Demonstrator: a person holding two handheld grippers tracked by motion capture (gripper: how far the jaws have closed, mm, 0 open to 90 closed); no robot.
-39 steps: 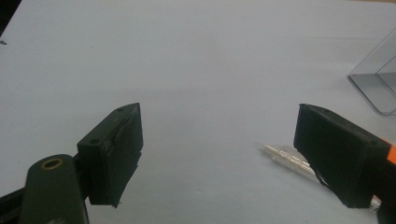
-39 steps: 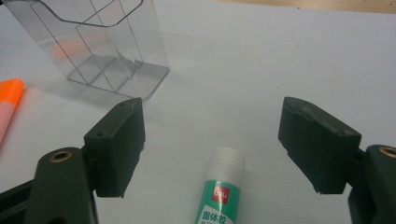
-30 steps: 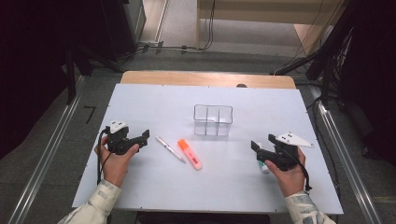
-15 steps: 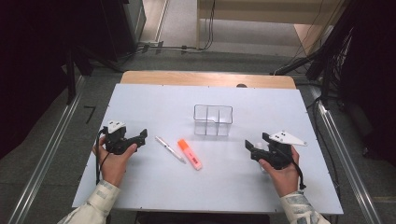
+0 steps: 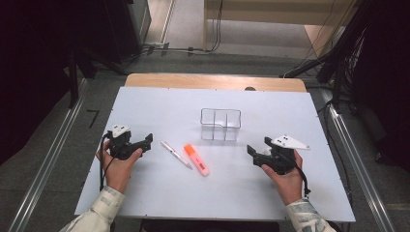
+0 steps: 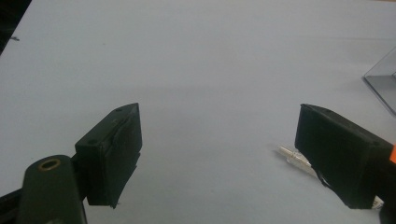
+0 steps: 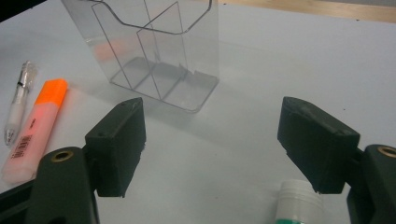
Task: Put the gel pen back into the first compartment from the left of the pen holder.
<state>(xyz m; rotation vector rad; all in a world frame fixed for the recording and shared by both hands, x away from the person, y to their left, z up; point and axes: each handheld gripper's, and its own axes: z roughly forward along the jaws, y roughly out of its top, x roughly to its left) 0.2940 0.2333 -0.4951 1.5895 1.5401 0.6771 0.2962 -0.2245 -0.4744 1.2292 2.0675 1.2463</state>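
Note:
A clear plastic organizer [image 5: 221, 124] with divided compartments stands near the middle of the white table [image 5: 270, 106]. In front of it, to the left, lie an orange highlighter [image 5: 197, 159] and a clear pen [image 5: 176, 154]. My left gripper [image 5: 145, 143] rests left of the pen, open and holding nothing [image 6: 219, 154]; the pen's tip [image 6: 293, 156] shows beside its right jaw. My right gripper [image 5: 252, 154] is to the right of the highlighter, open and holding nothing [image 7: 210, 140]. It faces the organizer [image 7: 154, 51], with the highlighter [image 7: 37, 126] and pen [image 7: 18, 102] to its left.
A small white-capped item with a green label [image 7: 299, 203] lies just under my right gripper's right jaw. A wooden strip [image 5: 212, 81] runs along the table's far edge. Metal rails [image 5: 353, 159] flank the table. A corner of the organizer [image 6: 383, 79] lies off to my left gripper's right.
My right gripper has shifted a little left, toward the highlighter. The left gripper has barely moved. The pen, highlighter and organizer stay in place.

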